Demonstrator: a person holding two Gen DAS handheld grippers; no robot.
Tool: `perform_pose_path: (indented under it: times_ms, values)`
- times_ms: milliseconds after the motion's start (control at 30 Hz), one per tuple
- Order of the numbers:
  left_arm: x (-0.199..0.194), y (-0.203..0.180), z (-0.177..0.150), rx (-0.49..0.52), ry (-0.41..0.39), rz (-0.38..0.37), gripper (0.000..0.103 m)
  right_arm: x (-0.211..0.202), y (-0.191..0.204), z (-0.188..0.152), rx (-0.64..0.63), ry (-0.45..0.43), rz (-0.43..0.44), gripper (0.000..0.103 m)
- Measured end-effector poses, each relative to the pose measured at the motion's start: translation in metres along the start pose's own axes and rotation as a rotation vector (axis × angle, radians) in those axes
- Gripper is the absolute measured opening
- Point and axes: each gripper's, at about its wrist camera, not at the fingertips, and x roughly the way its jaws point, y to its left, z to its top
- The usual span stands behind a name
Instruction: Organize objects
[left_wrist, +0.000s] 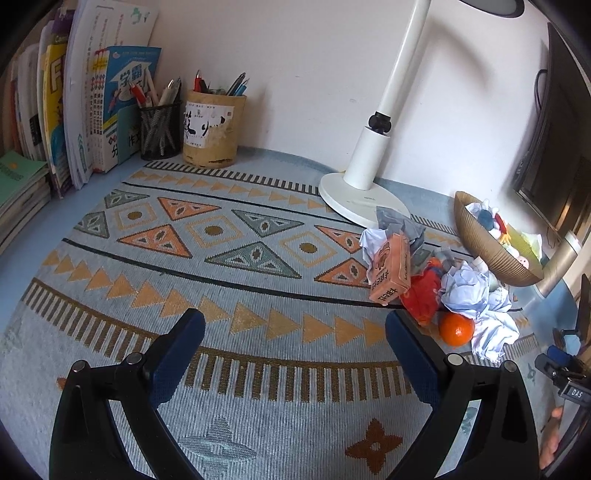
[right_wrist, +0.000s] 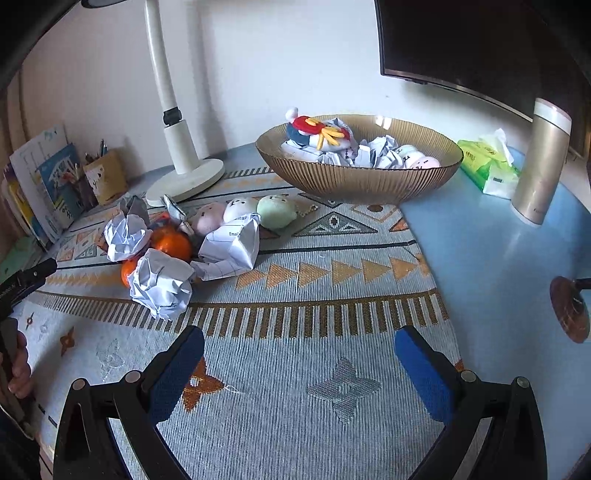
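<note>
A pile of clutter lies on the patterned mat: crumpled paper balls (right_wrist: 160, 282) (left_wrist: 469, 288), an orange (left_wrist: 456, 329) (right_wrist: 171, 245), a pink carton (left_wrist: 389, 273), a red wrapper (left_wrist: 423, 295), and pastel squishy toys (right_wrist: 275, 211). A ribbed gold bowl (right_wrist: 354, 181) (left_wrist: 480, 243) behind the pile holds a plush toy (right_wrist: 314, 133), paper balls and squishies. My left gripper (left_wrist: 295, 328) is open and empty above the mat, left of the pile. My right gripper (right_wrist: 299, 347) is open and empty above the mat, in front of the bowl.
A white desk lamp (left_wrist: 364, 173) (right_wrist: 181, 162) stands behind the pile. Books (left_wrist: 92, 107) and two pen holders (left_wrist: 210, 129) line the back left. A tissue pack (right_wrist: 487, 168), a gold tumbler (right_wrist: 541, 162) and a monitor (right_wrist: 480, 40) are at the right.
</note>
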Motion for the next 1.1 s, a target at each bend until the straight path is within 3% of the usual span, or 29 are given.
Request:
perform_pose_path:
  times_ms: [567,667,700,767,833,900,1000,1100]
  values:
    - [-0.002,0.004,0.000,-0.021,-0.007,-0.006,0.098,0.002,0.003,0.000,-0.011,0.019,0.032,0.103]
    - [-0.001,0.003,0.001,-0.009,0.011,-0.054,0.098,0.005,0.002,0.001,-0.009,0.035,0.044,0.103]
    - [0.000,0.002,0.002,-0.005,0.033,-0.115,0.098,0.007,0.000,0.002,0.000,0.049,0.059,0.103]
    - [0.005,-0.001,0.003,-0.003,0.095,-0.191,0.098,0.009,-0.003,0.006,0.032,0.075,0.113,0.103]
    - [0.009,-0.009,0.008,0.026,0.135,-0.219,0.098,0.014,-0.010,0.015,0.134,0.127,0.257,0.103]
    - [0.015,-0.018,0.019,0.047,0.153,-0.229,0.098,0.025,-0.009,0.029,0.249,0.184,0.465,0.103]
    - [0.043,-0.030,0.045,0.026,0.236,-0.321,0.098,0.036,0.017,0.048,0.235,0.235,0.550,0.103]
    - [0.075,-0.046,0.060,0.047,0.282,-0.322,0.097,0.041,0.063,0.068,0.095,0.235,0.522,0.103]
